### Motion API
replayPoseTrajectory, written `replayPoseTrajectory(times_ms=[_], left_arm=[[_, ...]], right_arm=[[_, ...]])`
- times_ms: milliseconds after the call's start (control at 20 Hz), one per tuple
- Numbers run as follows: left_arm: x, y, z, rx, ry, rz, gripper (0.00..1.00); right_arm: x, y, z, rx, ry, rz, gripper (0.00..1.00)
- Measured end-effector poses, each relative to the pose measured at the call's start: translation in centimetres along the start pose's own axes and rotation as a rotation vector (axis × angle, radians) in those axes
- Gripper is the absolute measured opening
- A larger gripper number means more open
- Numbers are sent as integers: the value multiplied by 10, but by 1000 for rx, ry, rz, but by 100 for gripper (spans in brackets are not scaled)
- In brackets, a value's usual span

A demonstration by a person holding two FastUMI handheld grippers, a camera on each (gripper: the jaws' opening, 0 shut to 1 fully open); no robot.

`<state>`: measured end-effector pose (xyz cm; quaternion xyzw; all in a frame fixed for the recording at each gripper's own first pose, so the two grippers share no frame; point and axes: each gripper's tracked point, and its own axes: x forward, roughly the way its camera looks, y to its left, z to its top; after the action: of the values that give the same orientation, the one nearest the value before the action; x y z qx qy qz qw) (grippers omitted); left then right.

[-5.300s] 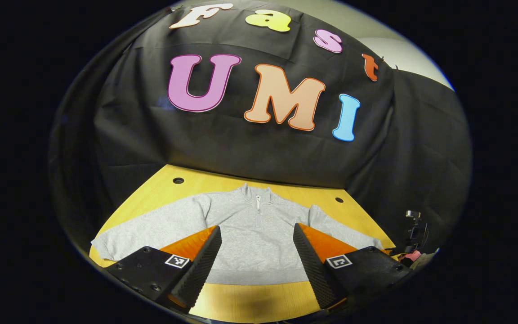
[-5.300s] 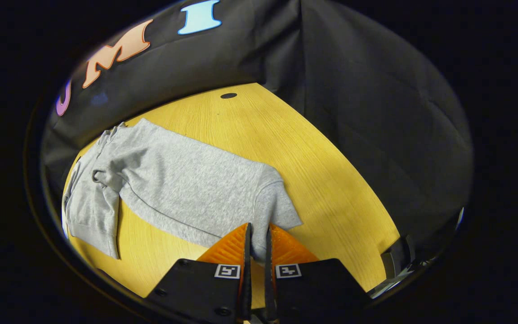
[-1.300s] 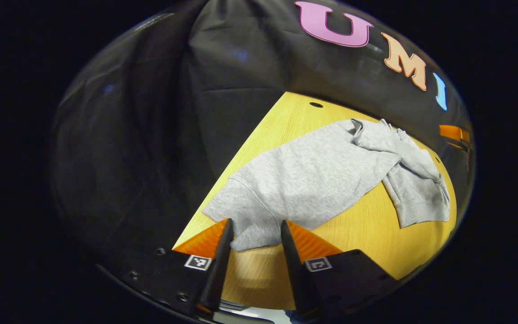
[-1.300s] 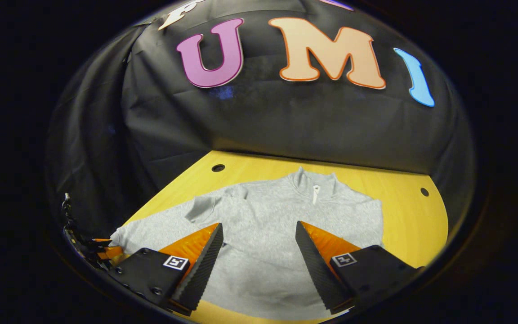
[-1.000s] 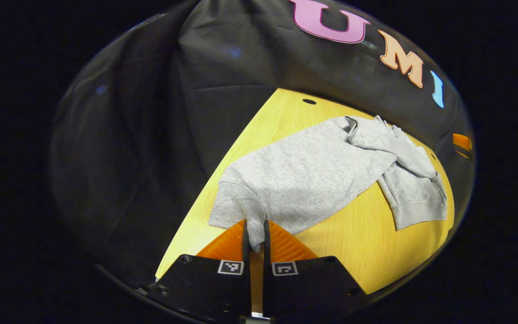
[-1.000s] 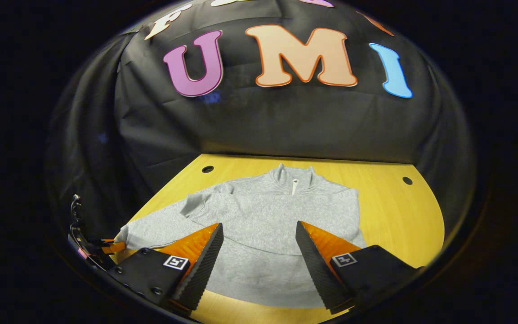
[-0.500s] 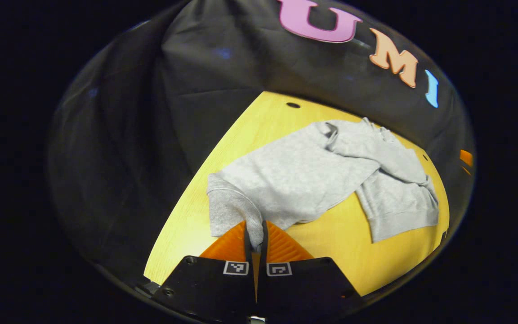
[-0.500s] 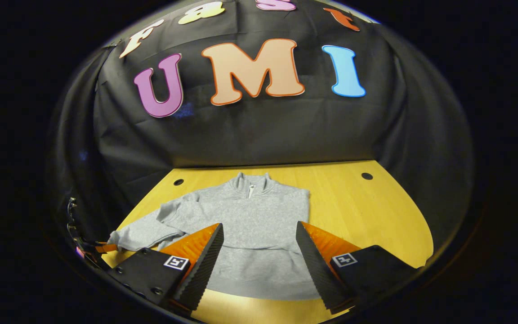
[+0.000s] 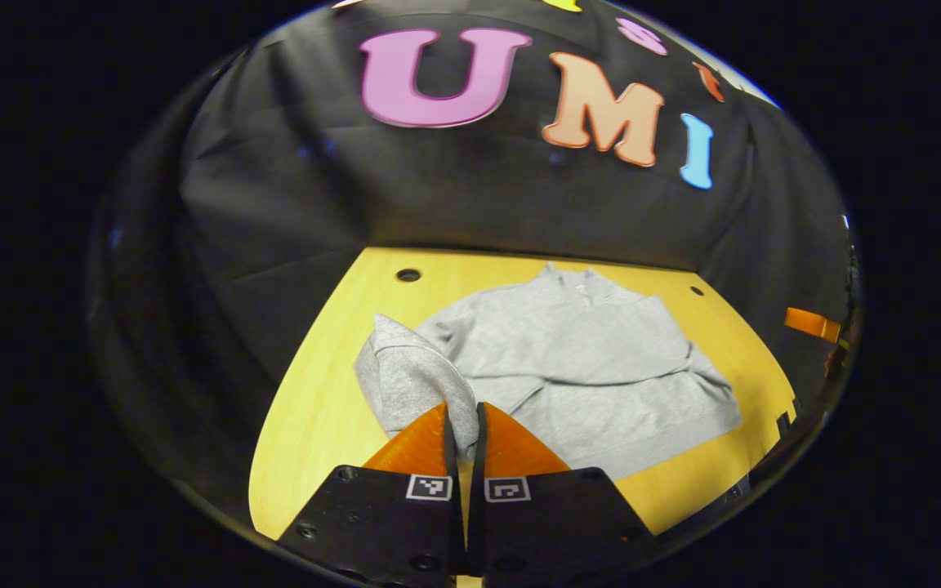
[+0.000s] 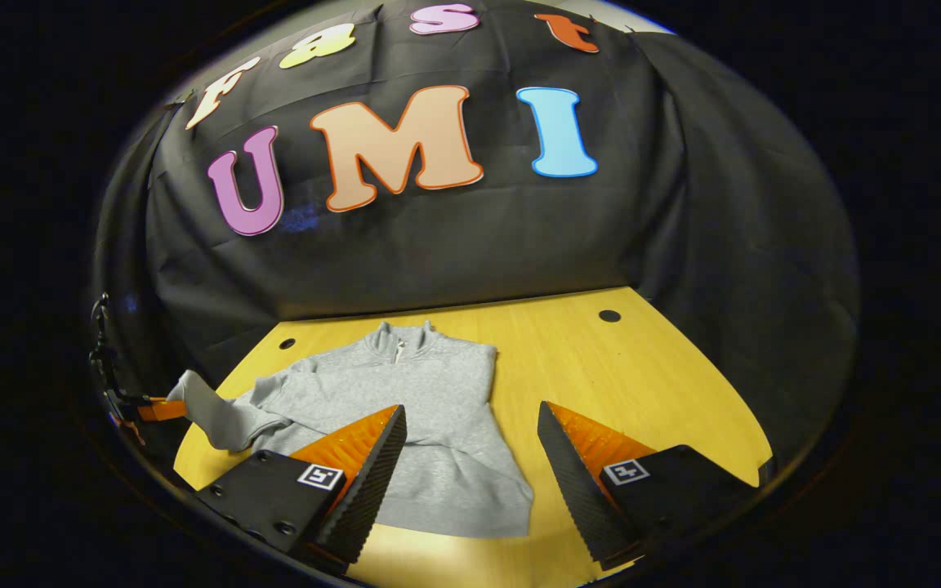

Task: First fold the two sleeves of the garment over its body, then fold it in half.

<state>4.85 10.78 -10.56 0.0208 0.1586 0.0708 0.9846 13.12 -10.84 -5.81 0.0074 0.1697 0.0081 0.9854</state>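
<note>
Now the 2nd sleeve (image 9: 413,380) is clamped by the left gripper (image 9: 464,425) and raised over the garment (image 9: 585,359) on the table (image 9: 315,408). The right gripper (image 10: 470,457) is held apart. Next, laying it across the body is needed.

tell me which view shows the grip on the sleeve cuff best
The left gripper view: the left gripper has its jaws shut on the sleeve cuff, lifted off the table. The right gripper view shows that cuff far off at the left edge, the clamp too small to judge.
</note>
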Motion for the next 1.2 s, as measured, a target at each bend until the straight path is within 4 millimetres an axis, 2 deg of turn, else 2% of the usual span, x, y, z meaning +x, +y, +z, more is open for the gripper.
replayPoseTrajectory(times_ms=[100,150,300,500,550,600,700,750,950,1000,1200], left_arm=[[11,-37,22,64,-22,-54,0],[19,-57,30,94,-35,-82,0],[40,-118,51,164,-62,-168,0],[67,-188,73,170,-90,-261,0],[73,-206,76,159,-93,-284,0],[79,-222,78,151,-92,-306,2],[90,-251,83,147,-99,-340,0],[99,-267,85,145,-99,-360,0],[137,-320,90,128,-103,-417,0],[145,-330,90,123,-102,-429,0],[185,-364,85,83,-96,-447,0]], right_arm=[[-4,-20,3,16,-8,-16,97],[-6,-29,3,24,-10,-23,99],[-7,-58,3,42,-12,-40,97],[-9,-89,-1,42,-8,-65,99],[-10,-97,-4,33,-2,-69,96],[-10,-101,-4,28,2,-68,99],[-9,-109,-6,26,11,-64,97],[-7,-113,-6,27,14,-59,99],[0,-119,-11,18,28,-37,97],[2,-120,-12,16,31,-33,99],[11,-120,-17,21,36,-16,97]])
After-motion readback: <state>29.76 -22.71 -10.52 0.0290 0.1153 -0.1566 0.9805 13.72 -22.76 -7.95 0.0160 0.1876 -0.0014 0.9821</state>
